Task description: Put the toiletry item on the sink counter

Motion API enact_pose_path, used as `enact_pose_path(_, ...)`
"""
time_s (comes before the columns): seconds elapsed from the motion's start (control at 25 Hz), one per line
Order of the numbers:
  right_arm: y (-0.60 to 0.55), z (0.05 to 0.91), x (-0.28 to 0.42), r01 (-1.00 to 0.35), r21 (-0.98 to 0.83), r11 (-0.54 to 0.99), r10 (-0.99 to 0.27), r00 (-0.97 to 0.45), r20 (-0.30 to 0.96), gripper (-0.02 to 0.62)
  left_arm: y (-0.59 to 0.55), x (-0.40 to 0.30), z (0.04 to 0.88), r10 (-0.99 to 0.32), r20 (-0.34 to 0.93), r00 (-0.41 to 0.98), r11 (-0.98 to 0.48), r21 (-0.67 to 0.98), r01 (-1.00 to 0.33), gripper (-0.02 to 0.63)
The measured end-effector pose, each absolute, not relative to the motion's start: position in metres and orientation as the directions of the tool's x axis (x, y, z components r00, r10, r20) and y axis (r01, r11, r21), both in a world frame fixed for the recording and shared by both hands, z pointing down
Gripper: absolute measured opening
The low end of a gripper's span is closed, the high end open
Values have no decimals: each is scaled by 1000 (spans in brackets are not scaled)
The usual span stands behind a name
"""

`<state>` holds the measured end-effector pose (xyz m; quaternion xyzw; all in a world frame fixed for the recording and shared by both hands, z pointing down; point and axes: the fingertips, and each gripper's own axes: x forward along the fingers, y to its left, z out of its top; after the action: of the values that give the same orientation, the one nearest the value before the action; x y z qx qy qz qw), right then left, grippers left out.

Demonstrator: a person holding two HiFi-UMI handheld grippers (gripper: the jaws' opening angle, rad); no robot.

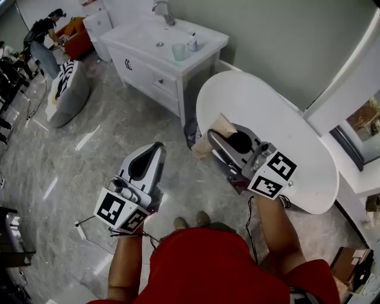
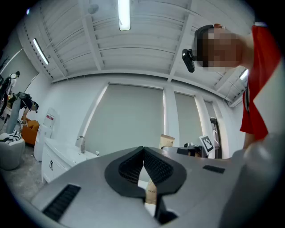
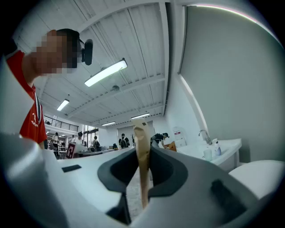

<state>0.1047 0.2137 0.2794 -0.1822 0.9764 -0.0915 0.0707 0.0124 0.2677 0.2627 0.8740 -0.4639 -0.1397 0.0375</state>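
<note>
The toiletry item [image 1: 215, 129] is a flat tan tube. My right gripper [image 1: 214, 141] is shut on it, level, in front of the white tub. In the right gripper view the tube [image 3: 139, 138] stands upright, pinched between the two jaws of that gripper [image 3: 143, 153]. The white sink counter [image 1: 139, 37] stands at the far top of the head view, well apart from both grippers, and shows at the right in the right gripper view as well [image 3: 222, 146]. My left gripper [image 1: 155, 149] hangs over the floor, its jaws [image 2: 143, 150] closed together with nothing between them.
On the counter stand a pale cup [image 1: 179, 51], a small bottle [image 1: 192, 41] and a tap [image 1: 164, 12]. A white oval tub [image 1: 285, 148] fills the right side. A grey beanbag [image 1: 68, 92] lies on the tiled floor at left, and a person [image 1: 44, 29] stands beyond it.
</note>
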Motion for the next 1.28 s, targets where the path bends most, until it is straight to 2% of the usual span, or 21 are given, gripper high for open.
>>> enact_pose_path(0.4, 205, 282, 106, -337, -208, 918, -363, -926, -103, 80, 259, 8, 283, -841, -163, 516, -539, 171, -825, 18)
enact_pose_path(0.68, 173, 278, 111, -334, -215, 918, -363, -925, -115, 81, 227, 9, 280, -856, -160, 492, -514, 159, -843, 18)
enact_pose_path(0.92, 145, 269, 111, -318, -182, 930, -344, -929, -133, 81, 201, 14, 262, -862, -214, 460, -497, 175, -850, 18)
enact_pose_path(1.28, 111, 266, 113, -299, -166, 940, -323, -935, -146, 81, 172, 13, 274, -892, -177, 416, -443, 162, -882, 18)
